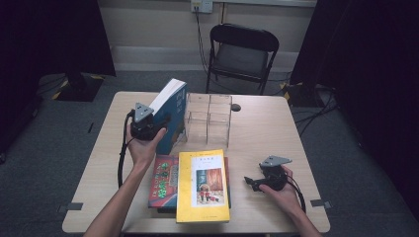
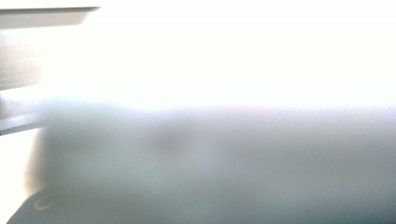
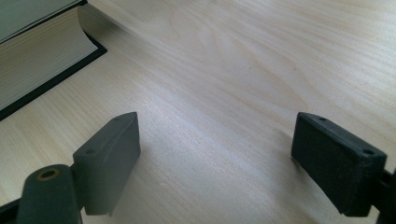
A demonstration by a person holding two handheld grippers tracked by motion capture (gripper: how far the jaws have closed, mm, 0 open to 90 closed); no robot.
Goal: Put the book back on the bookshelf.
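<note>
A thick blue book (image 1: 174, 104) stands tilted on the table (image 1: 267, 133), just left of a clear acrylic organizer (image 1: 210, 118). My left gripper (image 1: 159, 121) is shut on the book's near edge. In the left gripper view a blurred pale surface (image 2: 210, 154) sits very close to the lens, and the jaws cannot be made out. My right gripper (image 1: 250, 182) rests low over bare wood, right of a yellow book (image 1: 202, 185). It is open (image 3: 215, 135) with nothing between its fingers. The page edge of a book (image 3: 37, 60) lies ahead of it to the left.
The yellow book lies on a stack with a red book (image 1: 165, 180) beneath it at the table's front. A small dark object (image 1: 236, 107) sits behind the organizer. A black folding chair (image 1: 242, 49) stands beyond the far edge.
</note>
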